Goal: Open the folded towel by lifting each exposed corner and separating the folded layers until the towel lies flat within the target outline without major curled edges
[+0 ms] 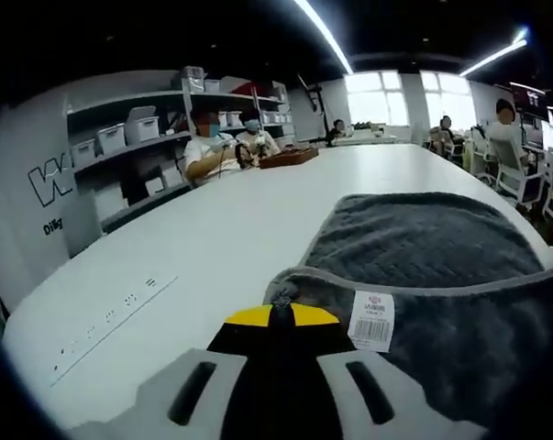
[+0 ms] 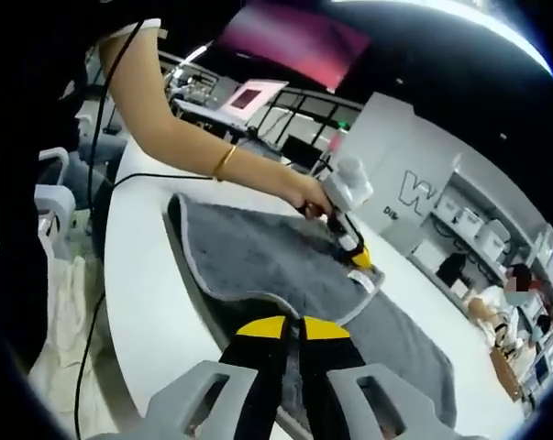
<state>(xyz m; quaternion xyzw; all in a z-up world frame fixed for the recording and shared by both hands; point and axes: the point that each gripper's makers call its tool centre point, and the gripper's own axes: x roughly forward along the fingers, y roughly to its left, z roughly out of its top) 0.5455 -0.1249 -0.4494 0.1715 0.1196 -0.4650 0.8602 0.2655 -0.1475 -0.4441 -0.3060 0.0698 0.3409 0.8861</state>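
Grey towel (image 1: 423,275) sits on the white table (image 1: 212,238), filling 12 to 4 o'clock ahead of my left gripper (image 1: 281,316). Left tips are pressed together on the towel's pale-bound corner, just beside the white label (image 1: 371,321) at 3 o'clock. I judge that's so the top layer can be peeled w/o dragging the lower one.

In the right gripper view, my right gripper (image 2: 293,330) pinches the near bound edge at 6 o'clock, w/ grey cloth showing between the yellow tips. The towel (image 2: 258,257) runs off toward 3 o'clock; a folded flap lies across it. The left gripper (image 2: 357,255) sits at 1 o'clock, held by a hand (image 2: 311,197).

Room: bare tabletop from 9 to 11 o'clock in the left view, so that corner could open that way. Table edge (image 2: 120,275) is near at 8 o'clock in the right view, less margin there. No target outline I can make out.
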